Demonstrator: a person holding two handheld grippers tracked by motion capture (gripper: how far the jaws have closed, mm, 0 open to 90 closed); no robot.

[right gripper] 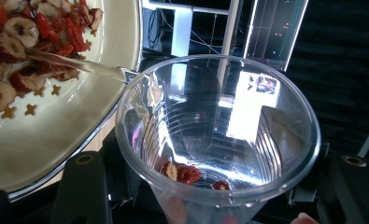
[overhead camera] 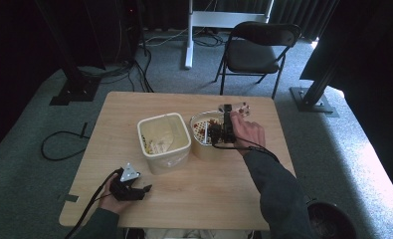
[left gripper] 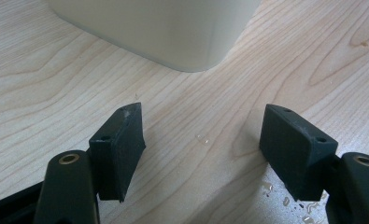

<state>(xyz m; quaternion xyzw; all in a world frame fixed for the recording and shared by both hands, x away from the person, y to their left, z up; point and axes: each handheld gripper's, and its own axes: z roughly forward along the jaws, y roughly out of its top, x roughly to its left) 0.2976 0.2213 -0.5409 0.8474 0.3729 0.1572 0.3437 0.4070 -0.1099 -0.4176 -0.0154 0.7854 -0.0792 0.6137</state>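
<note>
**Clear plastic cup held tipped at the rim of the bowl**

The clear plastic cup [right gripper: 218, 140] sits between the jaws of the right gripper [overhead camera: 226, 124], which are closed on its wall and stand fairly wide because the cup is wide. In the right gripper view the cup's mouth faces the camera and its rim meets the edge of the cream bowl [right gripper: 56, 135], so the cup seems tilted to pour into it. A few red dried-fruit pieces [right gripper: 184, 173] cling near the cup's bottom, while the bowl holds red slices, pale rings and small star-shaped bits. The tilt likely lets the last pieces slide out.

The left gripper [overhead camera: 129, 188] rests low over the table [overhead camera: 194, 194], near its front edge, its jaws partly open with nothing between them. It points at the square cream tub [overhead camera: 164, 142] just beside the bowl, probably waiting its turn.
</note>
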